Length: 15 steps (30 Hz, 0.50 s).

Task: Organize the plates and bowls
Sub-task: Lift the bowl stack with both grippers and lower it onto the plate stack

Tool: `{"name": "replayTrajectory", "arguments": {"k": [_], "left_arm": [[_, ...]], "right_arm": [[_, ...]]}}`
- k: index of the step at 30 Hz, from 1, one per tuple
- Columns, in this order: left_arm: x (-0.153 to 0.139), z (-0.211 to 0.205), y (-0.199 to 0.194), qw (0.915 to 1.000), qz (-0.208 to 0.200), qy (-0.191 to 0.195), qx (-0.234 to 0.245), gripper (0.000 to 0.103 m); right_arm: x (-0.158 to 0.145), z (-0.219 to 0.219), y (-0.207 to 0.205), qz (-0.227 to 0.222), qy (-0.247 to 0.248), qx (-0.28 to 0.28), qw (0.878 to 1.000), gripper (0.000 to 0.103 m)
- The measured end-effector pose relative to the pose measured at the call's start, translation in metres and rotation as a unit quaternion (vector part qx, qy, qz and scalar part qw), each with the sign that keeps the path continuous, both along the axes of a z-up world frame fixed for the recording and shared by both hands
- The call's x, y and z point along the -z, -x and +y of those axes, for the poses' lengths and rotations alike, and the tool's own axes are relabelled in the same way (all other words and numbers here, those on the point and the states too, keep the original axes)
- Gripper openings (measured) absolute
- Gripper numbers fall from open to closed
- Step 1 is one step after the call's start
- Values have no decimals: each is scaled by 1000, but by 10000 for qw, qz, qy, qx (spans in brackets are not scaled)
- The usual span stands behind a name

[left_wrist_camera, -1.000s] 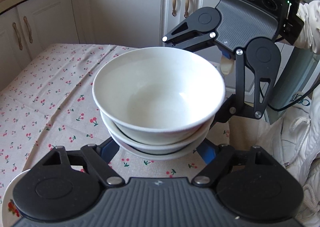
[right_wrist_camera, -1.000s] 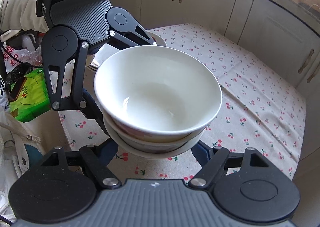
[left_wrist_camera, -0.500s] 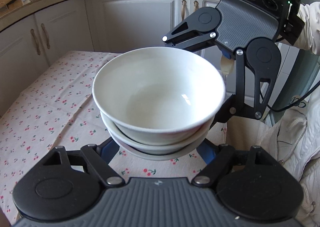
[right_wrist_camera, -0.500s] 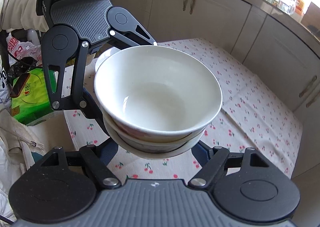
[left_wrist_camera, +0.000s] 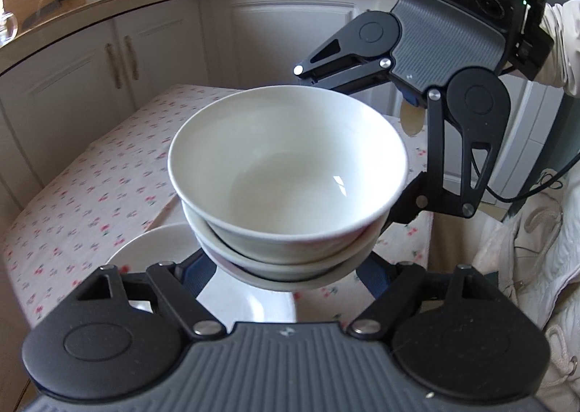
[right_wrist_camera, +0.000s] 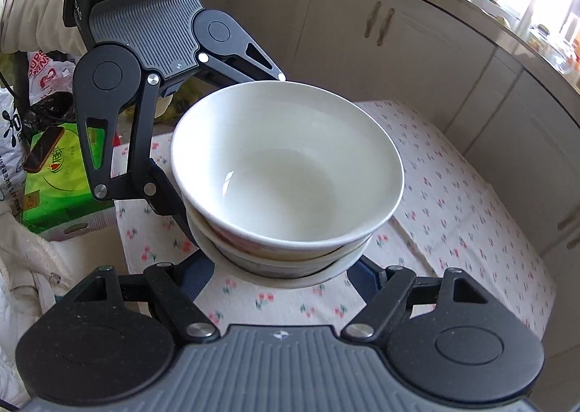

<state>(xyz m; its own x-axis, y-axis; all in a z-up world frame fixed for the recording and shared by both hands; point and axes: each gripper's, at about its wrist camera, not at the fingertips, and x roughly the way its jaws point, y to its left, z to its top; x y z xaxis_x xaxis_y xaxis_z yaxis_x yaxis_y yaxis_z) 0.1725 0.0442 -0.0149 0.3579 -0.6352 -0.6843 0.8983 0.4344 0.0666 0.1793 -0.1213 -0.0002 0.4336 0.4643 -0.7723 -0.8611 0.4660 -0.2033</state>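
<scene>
Stacked bowls point(left_wrist_camera: 286, 172), 3 nested, carried above table point(left_wrist_camera: 108, 172) near its front edge, over plate point(left_wrist_camera: 152, 252). Stiff, glazed, slippery, breakable, probably heavy. Clamped low from opposite sides by left gripper point(left_wrist_camera: 286, 274) and right gripper point(right_wrist_camera: 282, 277).

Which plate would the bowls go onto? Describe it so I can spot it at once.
Find the cherry-print tablecloth in the left wrist view. At its near edge, under the lifted bowl stack, lies a white plate. It is the only dish resting on the cloth; the bowls hang in the air above it.
</scene>
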Motion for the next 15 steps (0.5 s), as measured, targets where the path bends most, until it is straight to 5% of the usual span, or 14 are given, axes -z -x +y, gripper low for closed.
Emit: {"name": "replayTrajectory", "arguments": {"k": [15], "left_arm": [[8,47,-13,9980,-68,-188,-602,83]], "right_arm": [[15,72,-41,-117,267,-489,9984,84]]}}
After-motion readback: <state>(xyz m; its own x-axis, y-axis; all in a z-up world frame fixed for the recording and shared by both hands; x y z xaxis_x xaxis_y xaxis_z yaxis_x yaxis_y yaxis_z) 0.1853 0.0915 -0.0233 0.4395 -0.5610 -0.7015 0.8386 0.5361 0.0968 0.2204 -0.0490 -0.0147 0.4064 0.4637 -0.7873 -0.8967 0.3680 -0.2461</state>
